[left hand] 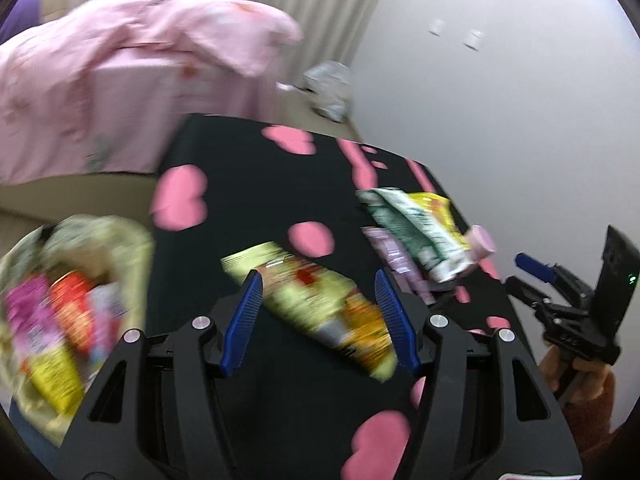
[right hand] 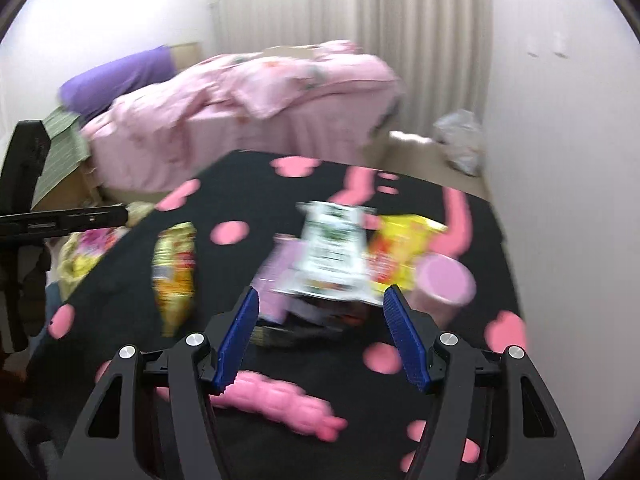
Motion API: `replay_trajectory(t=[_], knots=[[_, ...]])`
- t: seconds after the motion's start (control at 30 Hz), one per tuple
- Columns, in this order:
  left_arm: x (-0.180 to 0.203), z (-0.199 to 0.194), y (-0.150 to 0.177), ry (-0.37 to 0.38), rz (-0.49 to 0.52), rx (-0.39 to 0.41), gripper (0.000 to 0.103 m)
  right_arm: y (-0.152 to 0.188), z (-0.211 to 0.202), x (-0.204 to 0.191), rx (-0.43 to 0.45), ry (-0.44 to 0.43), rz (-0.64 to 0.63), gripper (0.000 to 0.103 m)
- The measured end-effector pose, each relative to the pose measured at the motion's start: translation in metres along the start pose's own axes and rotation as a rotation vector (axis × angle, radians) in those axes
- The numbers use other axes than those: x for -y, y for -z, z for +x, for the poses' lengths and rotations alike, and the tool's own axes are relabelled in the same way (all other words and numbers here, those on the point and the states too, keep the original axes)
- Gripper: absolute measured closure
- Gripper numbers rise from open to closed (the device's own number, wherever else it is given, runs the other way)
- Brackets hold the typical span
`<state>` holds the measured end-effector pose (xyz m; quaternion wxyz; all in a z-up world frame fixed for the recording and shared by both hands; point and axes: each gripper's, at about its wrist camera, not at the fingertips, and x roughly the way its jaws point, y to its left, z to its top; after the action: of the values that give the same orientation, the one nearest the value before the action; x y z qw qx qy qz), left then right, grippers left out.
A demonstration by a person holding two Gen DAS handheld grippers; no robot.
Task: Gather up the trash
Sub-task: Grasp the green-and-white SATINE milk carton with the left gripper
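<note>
Hovering over a black table with pink heart shapes, left gripper has its blue fingers spread, nothing pinched; a long yellow snack wrapper lies flat on the table under the gap, whether the fingers touch it is unclear from blur. Left of the table edge sits a pale yellow bag holding collected wrappers, pink, orange and yellow ones visible inside. Further back on the right side of the table is a small pile: green-white wrapper, yellow wrapper, purple wrapper, and a pink cup on its side beside them. Right gripper also spread wide and empty, pointing at that pile; the green-white wrapper sits just ahead of its fingertips, pink cup to the right, yellow snack wrapper to the left. Pink bed and a clear plastic bag on the floor by the wall behind.
</note>
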<state>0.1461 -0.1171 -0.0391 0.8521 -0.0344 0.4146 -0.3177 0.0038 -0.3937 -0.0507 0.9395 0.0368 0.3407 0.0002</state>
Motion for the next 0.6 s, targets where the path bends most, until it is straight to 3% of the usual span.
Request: replay_trajectory(t=[0.13,0.27,0.37,0.43,0.6], knots=[[0.04,0.045,-0.031,0.08,0.017,-0.056,0.042,0.015,-0.004,0.036,0.018,0.035,0.105,0.041],[0.084,0.109,-0.065,0.092,0.018,-0.151,0.037,0.03,-0.009,0.066,0.021,0.087,0.185,0.041],[0.105,0.148,-0.08,0.026,0.046,-0.205,0.037,0.042,-0.016,0.083,0.029,0.101,0.226,0.041],[0.114,0.172,-0.085,-0.059,0.052,-0.223,0.037,0.05,-0.021,0.093,0.031,0.106,0.262,0.041],[0.125,0.208,-0.084,-0.15,0.095,-0.286,0.037,0.065,-0.02,0.105,0.015,0.098,0.293,0.041]])
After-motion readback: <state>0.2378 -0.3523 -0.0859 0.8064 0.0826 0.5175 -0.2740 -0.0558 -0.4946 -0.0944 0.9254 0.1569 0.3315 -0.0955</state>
